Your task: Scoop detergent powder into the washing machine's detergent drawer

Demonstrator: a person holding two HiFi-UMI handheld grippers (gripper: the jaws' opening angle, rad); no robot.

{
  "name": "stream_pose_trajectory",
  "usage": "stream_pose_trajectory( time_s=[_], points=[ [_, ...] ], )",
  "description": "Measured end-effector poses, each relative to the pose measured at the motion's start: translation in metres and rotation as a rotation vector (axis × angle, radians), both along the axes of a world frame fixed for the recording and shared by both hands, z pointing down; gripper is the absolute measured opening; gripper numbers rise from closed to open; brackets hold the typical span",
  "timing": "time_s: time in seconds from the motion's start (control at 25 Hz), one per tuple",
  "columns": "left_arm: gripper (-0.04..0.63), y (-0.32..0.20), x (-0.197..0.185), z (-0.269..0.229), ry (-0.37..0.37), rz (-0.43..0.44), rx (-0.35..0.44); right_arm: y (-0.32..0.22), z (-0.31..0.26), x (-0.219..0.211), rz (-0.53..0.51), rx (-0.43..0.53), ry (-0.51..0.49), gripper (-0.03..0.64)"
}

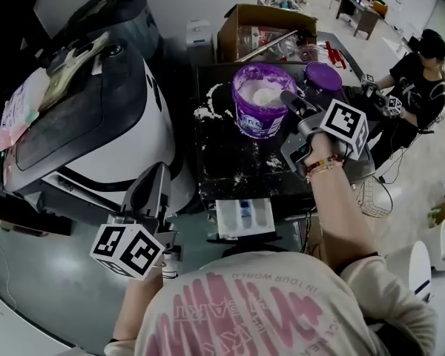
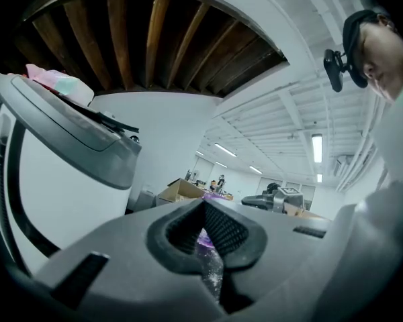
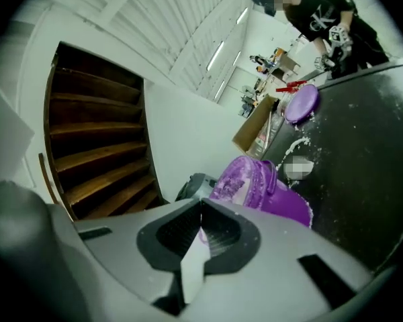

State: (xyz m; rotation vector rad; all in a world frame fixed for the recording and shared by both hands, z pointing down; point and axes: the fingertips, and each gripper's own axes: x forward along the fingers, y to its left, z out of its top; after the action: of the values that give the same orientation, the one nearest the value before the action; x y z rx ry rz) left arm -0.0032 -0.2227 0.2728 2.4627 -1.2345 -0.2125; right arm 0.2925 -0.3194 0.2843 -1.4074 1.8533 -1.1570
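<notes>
An open purple tub (image 1: 261, 102) of white detergent powder stands on the black table (image 1: 230, 165), which has powder spilled on it. The tub's purple lid (image 1: 323, 75) lies behind it. My right gripper (image 1: 287, 96) reaches over the tub's right rim, shut on a thin white scoop handle (image 3: 191, 260); the scoop's bowl is hidden. The tub (image 3: 255, 186) lies just ahead of the right gripper (image 3: 201, 210). The white detergent drawer (image 1: 243, 217) juts out below the table's front edge. My left gripper (image 1: 162, 169) hangs beside the washing machine (image 1: 96, 117), left of the drawer. The left gripper (image 2: 203, 205) is shut and holds nothing.
A cardboard box (image 1: 263, 28) stands behind the tub. A person in black (image 1: 419, 73) sits at the table's far right end. Cloths (image 1: 30, 95) lie on top of the washing machine. A white bin (image 1: 419, 262) stands at the lower right.
</notes>
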Motion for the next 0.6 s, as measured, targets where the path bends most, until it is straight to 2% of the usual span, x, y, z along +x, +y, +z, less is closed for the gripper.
stream_pose_trajectory(
  time_s=[0.28, 0.6],
  points=[
    [0.003, 0.004, -0.033, 0.005, -0.009, 0.022, -0.031, 0.007, -0.004, -0.002, 0.121, 0.028, -0.090, 0.003],
    [0.002, 0.009, -0.053, 0.007, 0.004, 0.051, -0.038, 0.031, -0.022, -0.020, 0.143, 0.068, -0.115, 0.003]
  ],
)
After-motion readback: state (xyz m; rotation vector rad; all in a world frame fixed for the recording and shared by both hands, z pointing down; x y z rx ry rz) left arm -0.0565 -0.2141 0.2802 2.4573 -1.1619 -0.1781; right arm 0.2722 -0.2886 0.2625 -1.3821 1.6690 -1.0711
